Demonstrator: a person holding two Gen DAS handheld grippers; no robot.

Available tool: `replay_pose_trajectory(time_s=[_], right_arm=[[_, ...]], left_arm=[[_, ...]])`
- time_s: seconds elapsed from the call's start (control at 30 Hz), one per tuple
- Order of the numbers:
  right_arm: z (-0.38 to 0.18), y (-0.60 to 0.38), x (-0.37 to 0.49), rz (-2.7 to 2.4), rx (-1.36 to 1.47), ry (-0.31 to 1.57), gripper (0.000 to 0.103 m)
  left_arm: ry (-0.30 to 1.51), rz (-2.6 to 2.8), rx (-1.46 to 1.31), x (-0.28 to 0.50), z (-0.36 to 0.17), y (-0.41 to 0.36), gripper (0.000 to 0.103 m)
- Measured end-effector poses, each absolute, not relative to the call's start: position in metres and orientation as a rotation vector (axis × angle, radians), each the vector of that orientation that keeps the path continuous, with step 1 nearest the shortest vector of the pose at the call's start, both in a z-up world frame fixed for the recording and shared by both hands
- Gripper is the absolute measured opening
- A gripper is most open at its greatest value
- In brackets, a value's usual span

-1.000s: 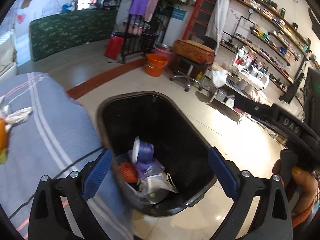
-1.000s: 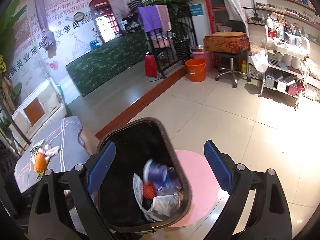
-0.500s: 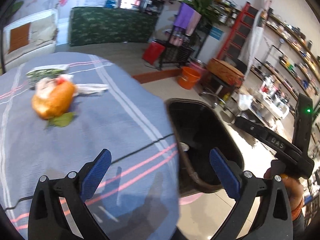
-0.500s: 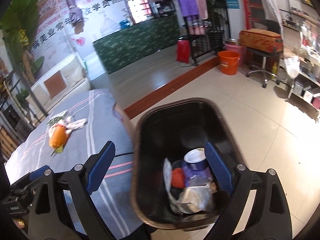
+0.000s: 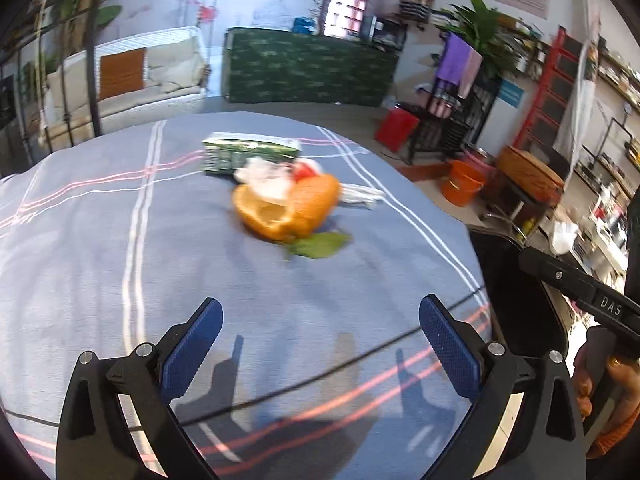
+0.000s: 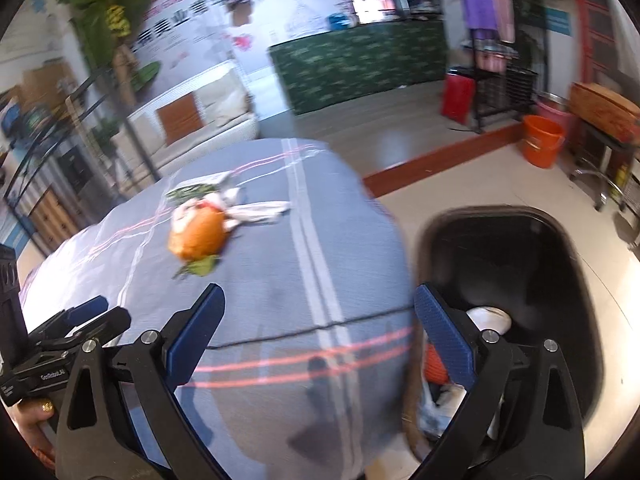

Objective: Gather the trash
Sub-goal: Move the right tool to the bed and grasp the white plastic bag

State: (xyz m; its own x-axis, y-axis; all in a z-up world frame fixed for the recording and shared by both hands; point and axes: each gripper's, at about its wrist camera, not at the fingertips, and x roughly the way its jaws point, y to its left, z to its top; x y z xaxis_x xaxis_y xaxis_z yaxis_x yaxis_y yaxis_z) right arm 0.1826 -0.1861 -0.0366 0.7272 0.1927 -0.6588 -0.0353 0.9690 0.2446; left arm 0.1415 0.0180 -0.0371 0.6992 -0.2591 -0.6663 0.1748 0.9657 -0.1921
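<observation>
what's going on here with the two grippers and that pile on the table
A person is clearing trash with a handheld gripper in each hand. Both the left gripper and the right gripper are empty; the right one's jaws are opening. On the grey striped tablecloth lie an orange peel, crumpled tissue, a green leaf and a green carton. The black trash bin beside the table already holds some waste.

striped grey tablecloth [image 5: 100, 264] bears orange peel [image 5: 288, 212], tissue [image 5: 264, 178], carton [image 5: 248, 154].
</observation>
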Motion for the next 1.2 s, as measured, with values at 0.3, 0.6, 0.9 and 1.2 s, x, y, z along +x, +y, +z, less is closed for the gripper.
replay_pose_trajectory(time_s=[0.3, 0.6, 0.9, 1.2], right_arm=[[-0.036, -0.133, 0.236, 0.254, 0.101, 0.78, 0.094], [-0.029, -0.096, 0.319, 0.388, 0.13, 0.836, 0.094], [-0.053, -0.03, 0.378, 0.404, -0.001, 0.892, 0.085], [-0.058, -0.026, 0.387, 0.422, -0.036, 0.908, 0.03]], left_arm=[[0.786, -0.218, -0.195, 0.153, -0.044, 0.055, 0.097], [0.806, -0.21, -0.227, 0.162, -0.048, 0.067, 0.097], [0.828, -0.222, -0.228, 0.173, -0.051, 0.072, 0.097], [0.83, -0.254, -0.208, 0.197, -0.049, 0.067, 0.097]])
